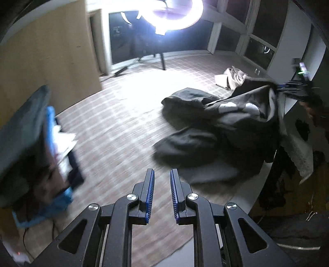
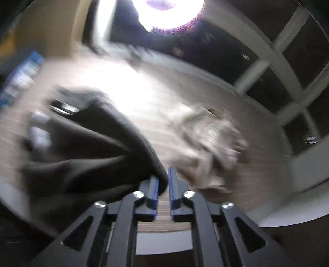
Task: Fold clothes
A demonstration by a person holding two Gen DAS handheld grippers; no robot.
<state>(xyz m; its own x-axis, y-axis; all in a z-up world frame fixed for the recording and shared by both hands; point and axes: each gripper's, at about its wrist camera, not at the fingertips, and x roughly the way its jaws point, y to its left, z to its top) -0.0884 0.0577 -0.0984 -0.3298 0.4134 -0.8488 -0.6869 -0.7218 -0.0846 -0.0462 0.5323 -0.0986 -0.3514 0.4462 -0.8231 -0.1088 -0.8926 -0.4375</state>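
Dark charcoal garment with pale printed patches (image 1: 222, 123) lies crumpled on the checked beige cloth-covered surface (image 1: 115, 123), toward the right side in the left wrist view, one edge lifted up at the far right where the right gripper (image 1: 292, 86) appears, blurred. Left gripper (image 1: 162, 180) hovers over bare surface, blue-padded fingers (image 1: 150, 184) parted by a narrow gap with nothing between them — released, near the garment's closest fold but apart from it. In the right wrist view, heavily blurred, the right gripper (image 2: 163, 180) has the dark fabric (image 2: 92, 154) bunched against its left blue pad (image 2: 154, 189) and reaching into the gap; the other pad stands clear of it — a visible slit of surface shows between the fingers, so whether the cloth is truly pinched cannot be told. Crumpled pale cream garment (image 2: 209, 139) lies just right of the dark one. Bright ring lamp on a dark stand (image 1: 170, 16) glares at the top. Blue-edged box of clutter (image 1: 51, 156) sits at the left edge.
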